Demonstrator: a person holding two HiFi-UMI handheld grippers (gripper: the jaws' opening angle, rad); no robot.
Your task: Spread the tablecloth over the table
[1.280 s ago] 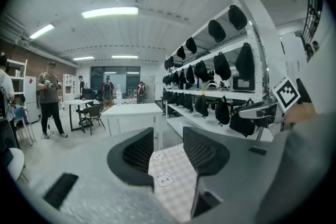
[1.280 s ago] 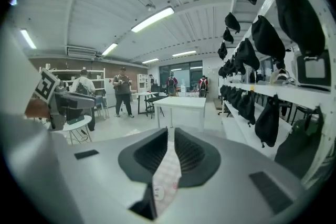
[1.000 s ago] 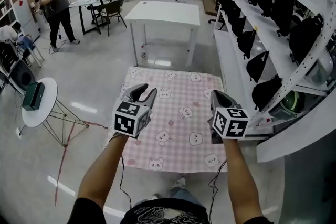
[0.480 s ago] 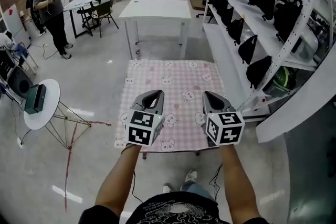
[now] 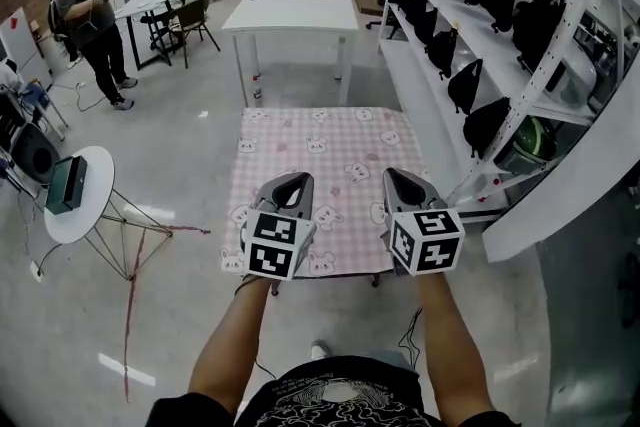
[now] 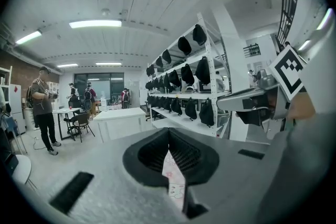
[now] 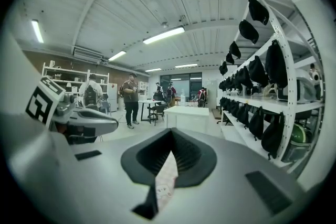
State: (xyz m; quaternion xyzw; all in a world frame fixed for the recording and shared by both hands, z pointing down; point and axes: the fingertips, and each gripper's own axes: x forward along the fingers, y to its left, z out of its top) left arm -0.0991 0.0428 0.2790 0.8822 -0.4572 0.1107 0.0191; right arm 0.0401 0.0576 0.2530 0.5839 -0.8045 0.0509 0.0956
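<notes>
Both grippers are clamped on cloth. Left gripper (image 5: 291, 183) and right gripper (image 5: 402, 177) each pinch a thin fold of the tablecloth (image 5: 318, 147) at its near hem, jaws pressed fully together on the fabric. The cloth lies flat over the table and hides it from sight, with the hem at the table's near edge.

Fabric: thin, soft, matte, pink-and-white check with small bear faces, rectangular, faintly rumpled.

Risks, as I judge them:
- Drawing it further nearward would bare the far edge.
- An uneven tug would skew it.
- Such a thin fold could slip from the ribbed pads (image 6: 185, 153).
</notes>
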